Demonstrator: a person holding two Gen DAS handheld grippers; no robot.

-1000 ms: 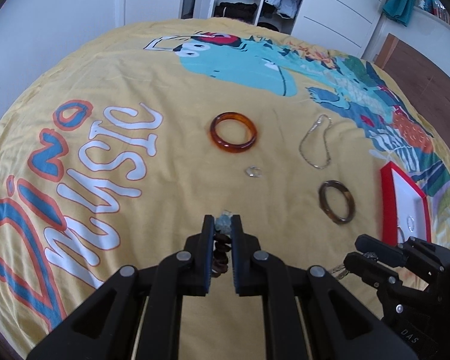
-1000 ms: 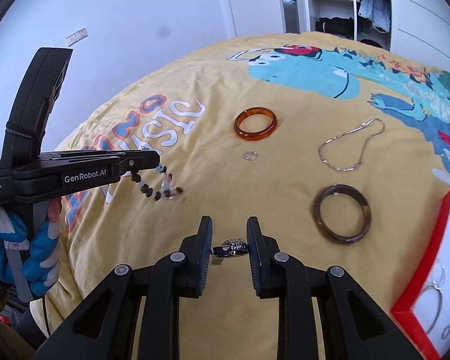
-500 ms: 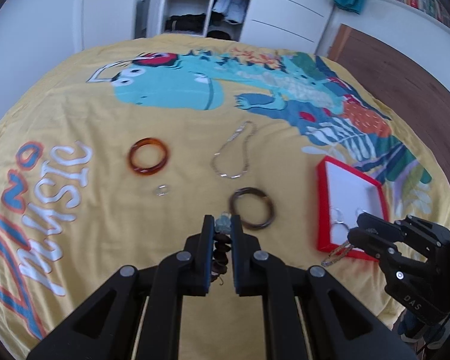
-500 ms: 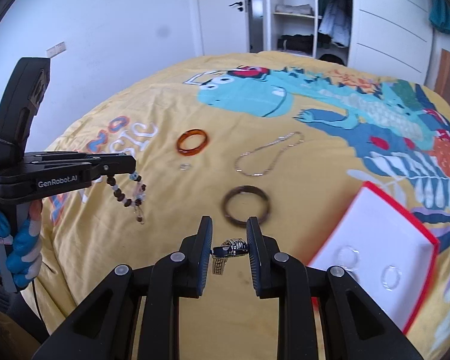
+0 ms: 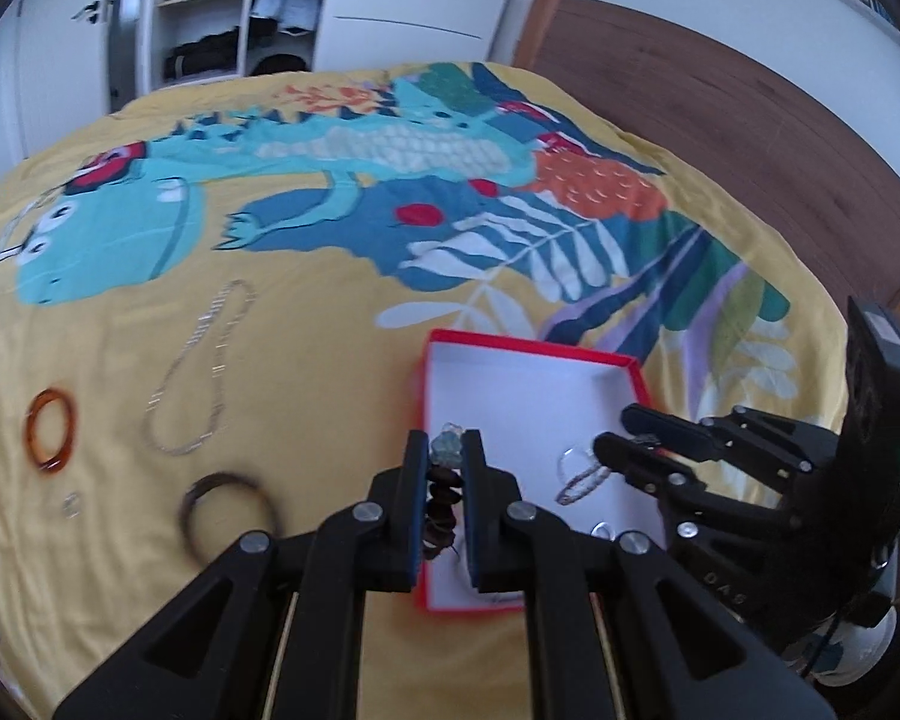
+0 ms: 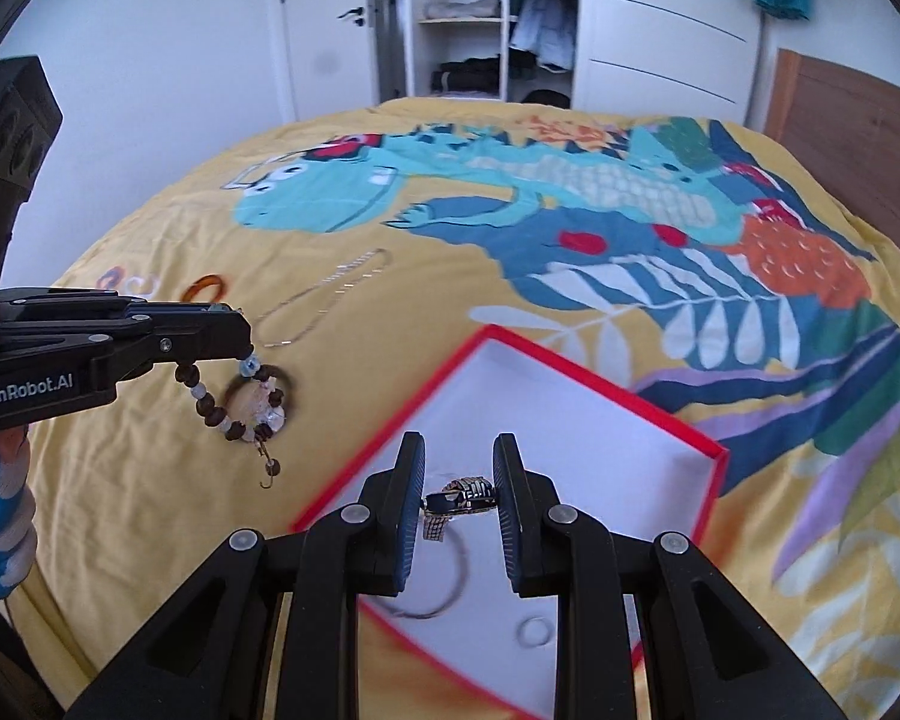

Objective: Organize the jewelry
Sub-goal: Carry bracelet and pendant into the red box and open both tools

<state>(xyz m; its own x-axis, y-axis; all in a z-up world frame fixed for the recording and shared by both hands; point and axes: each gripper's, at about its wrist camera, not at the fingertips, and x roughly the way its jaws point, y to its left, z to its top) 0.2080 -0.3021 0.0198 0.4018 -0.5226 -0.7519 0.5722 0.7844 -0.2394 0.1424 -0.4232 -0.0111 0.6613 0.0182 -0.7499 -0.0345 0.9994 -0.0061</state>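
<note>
We are carrying both pieces over the red-rimmed box (image 6: 600, 384), and releasing low should stop them bouncing out. The left gripper (image 5: 447, 456) is pinching the beaded bracelet (image 6: 243, 402), which is hanging straight down, hook lowest; the right gripper (image 6: 459, 495) is clamping a metal band (image 6: 459, 495) crosswise.

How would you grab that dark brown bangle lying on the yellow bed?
The dark brown bangle lies flat on the bedspread, apart from the silver chain. I'd probably come straight down from above and pinch its rim at one spot, one finger inside the ring and one outside, since the band is thin.
</note>
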